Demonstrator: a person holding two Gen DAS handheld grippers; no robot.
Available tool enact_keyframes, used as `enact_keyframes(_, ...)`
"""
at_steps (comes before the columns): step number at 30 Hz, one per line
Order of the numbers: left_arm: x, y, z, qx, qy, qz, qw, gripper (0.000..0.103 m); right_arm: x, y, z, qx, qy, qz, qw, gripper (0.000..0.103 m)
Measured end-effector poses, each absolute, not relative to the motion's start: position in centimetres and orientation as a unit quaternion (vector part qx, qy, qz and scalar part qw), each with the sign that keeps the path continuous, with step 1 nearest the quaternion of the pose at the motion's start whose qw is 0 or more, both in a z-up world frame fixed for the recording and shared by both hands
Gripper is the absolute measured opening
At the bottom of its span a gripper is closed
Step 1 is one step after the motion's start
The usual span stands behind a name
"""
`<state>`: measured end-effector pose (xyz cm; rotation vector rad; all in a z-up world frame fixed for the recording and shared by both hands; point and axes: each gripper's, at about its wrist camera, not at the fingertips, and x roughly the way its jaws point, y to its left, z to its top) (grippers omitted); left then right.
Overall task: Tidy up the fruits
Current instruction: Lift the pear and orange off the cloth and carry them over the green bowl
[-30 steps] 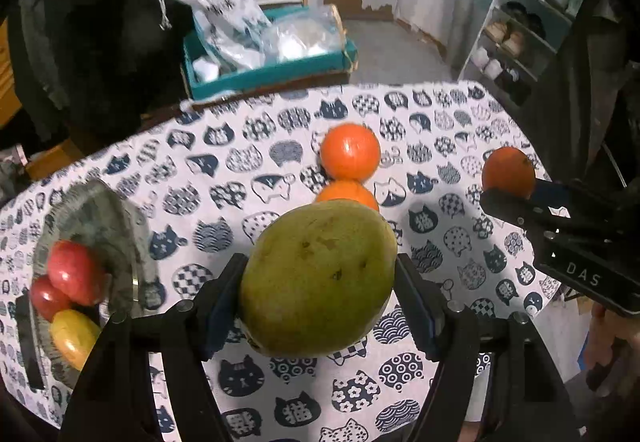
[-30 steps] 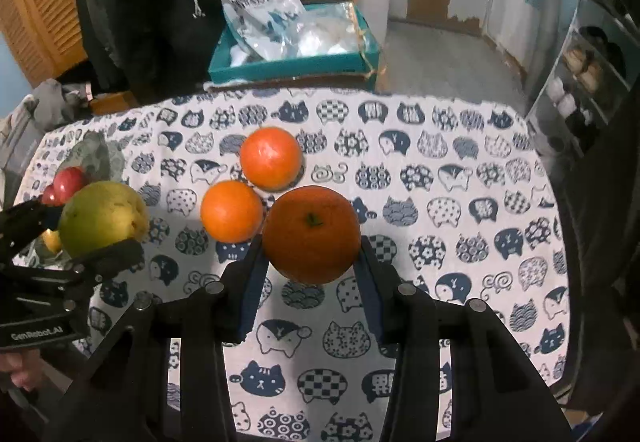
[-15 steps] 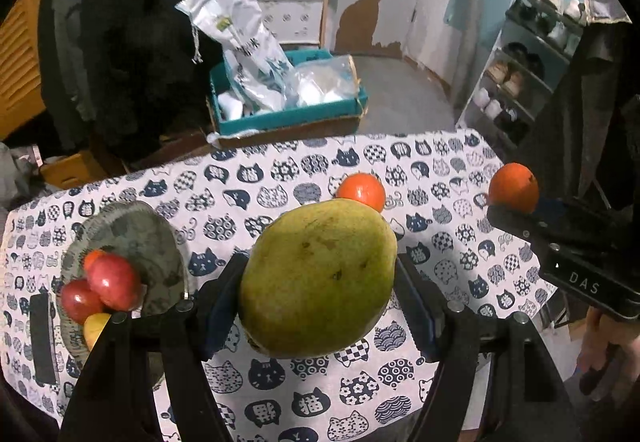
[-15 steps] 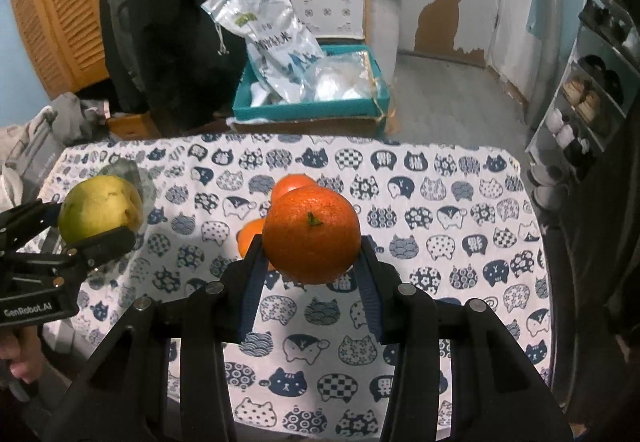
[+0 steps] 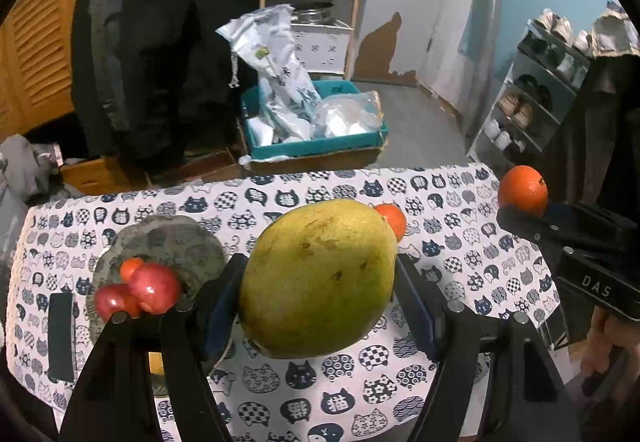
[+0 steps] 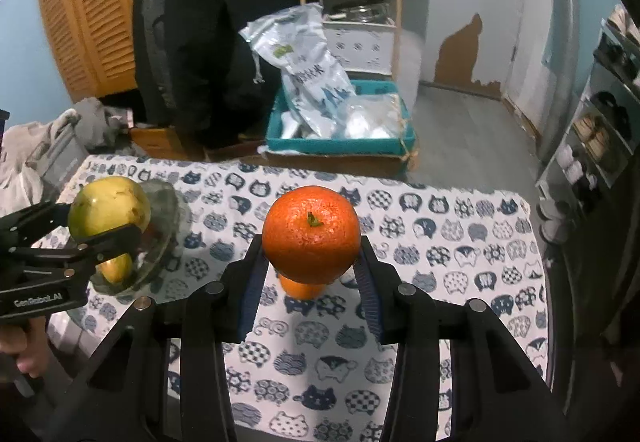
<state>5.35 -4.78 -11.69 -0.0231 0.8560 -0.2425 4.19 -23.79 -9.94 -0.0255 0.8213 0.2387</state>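
Mango (image 5: 318, 278) clamped between left jaws | orange (image 6: 311, 234) clamped between right jaws

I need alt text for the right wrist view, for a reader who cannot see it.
The right gripper holds an orange above a cat-print tablecloth, with another orange partly hidden beneath. At left, the left gripper holds a green mango over a glass plate.
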Motion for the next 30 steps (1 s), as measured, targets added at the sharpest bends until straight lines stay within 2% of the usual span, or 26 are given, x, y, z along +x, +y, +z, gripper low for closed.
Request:
enact_keyframes(13,5.2,-0.1,-11.5,-0.035,0.413,-0.074,0.907,0.074,6.0,-18.3,-9.6,-0.021,0.395,0.155,0.905,0.043)
enact_keyframes(30,6.2,6.4,-15.4,-0.063,0.446,-0.016,0.893,0.074,9.6,-10.1,-12.8,-0.016,0.43,0.211,0.877,0.043)
